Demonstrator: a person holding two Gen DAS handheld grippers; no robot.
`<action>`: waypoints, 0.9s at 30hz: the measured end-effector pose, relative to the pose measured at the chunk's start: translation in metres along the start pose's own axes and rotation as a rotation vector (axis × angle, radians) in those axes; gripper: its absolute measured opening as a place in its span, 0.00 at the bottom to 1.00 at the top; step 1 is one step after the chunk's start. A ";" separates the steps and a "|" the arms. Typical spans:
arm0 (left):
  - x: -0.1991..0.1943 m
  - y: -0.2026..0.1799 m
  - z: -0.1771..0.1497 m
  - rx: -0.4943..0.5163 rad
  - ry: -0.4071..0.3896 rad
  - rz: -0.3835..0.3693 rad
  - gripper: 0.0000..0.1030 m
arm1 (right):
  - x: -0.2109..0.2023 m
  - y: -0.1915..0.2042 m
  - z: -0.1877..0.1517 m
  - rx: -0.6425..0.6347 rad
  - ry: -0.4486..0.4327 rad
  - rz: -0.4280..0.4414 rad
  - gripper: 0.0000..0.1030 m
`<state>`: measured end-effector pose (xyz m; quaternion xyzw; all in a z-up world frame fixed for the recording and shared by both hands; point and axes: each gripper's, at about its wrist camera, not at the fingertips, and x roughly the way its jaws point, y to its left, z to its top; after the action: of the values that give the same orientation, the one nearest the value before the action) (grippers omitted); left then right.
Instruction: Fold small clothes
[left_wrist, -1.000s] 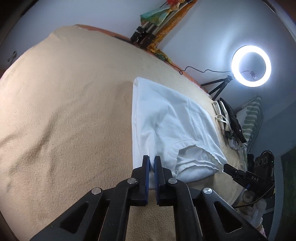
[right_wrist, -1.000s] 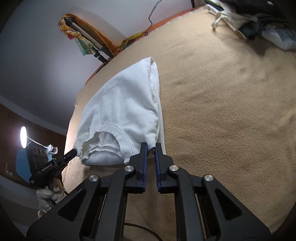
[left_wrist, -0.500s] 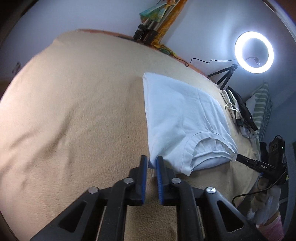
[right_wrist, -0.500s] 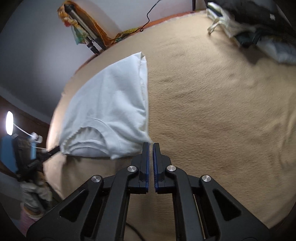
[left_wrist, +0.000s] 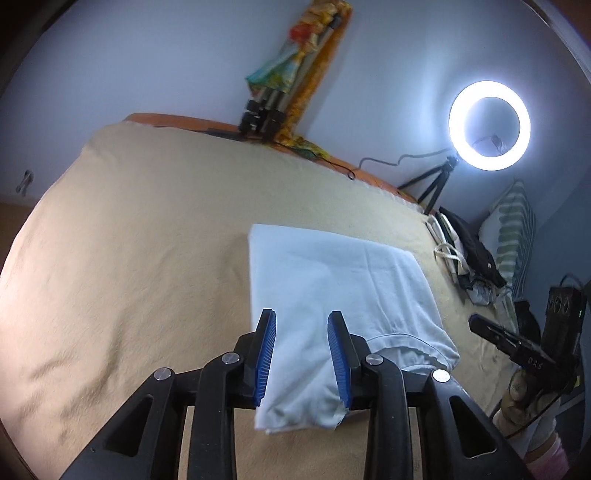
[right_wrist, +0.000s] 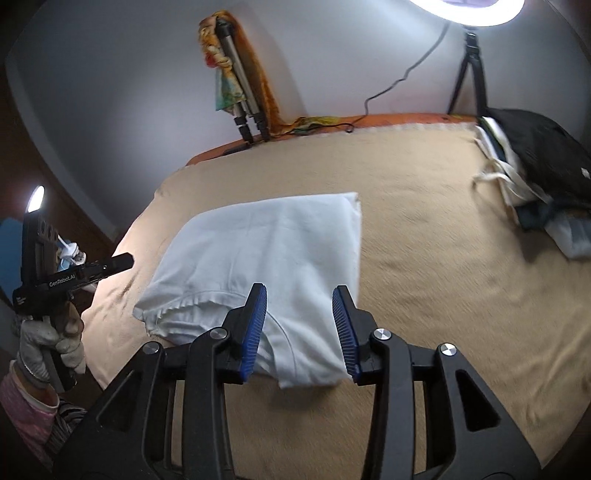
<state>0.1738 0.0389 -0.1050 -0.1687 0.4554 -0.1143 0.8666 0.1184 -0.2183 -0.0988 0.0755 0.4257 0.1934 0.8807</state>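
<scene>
A white folded garment (left_wrist: 332, 295) lies flat on the tan blanket (left_wrist: 129, 258); it also shows in the right wrist view (right_wrist: 266, 243), neckline toward the near left. My left gripper (left_wrist: 302, 325) is open, its blue pads apart over the garment's near left corner, holding nothing. My right gripper (right_wrist: 300, 299) is open above the garment's near right corner, holding nothing. The other gripper shows in each view: the right one (left_wrist: 517, 347) and the left one (right_wrist: 74, 277) in a gloved hand.
A pile of dark and white clothes (right_wrist: 535, 177) lies at the bed's far right. A lit ring light on a tripod (left_wrist: 489, 125) stands beyond the bed. A folded tripod with colourful cloth (right_wrist: 240, 99) leans against the wall. A striped pillow (left_wrist: 513, 236) lies behind the pile.
Both grippers were shut on the garment's near corners and have opened, letting it go. The garment now lies flat and folded, and both grippers have lifted and drawn back slightly.
</scene>
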 end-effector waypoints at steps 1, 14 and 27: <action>0.006 -0.004 0.004 0.016 0.012 -0.001 0.28 | 0.005 0.003 0.005 -0.004 0.006 0.001 0.38; 0.073 0.097 0.056 -0.399 0.133 -0.241 0.49 | 0.080 0.089 0.008 -0.059 0.116 0.236 0.38; 0.114 0.096 0.070 -0.472 0.220 -0.398 0.44 | 0.121 0.136 -0.034 -0.188 0.213 0.265 0.38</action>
<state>0.3000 0.1004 -0.1913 -0.4372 0.5183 -0.1903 0.7100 0.1223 -0.0463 -0.1674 0.0274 0.4828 0.3537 0.8006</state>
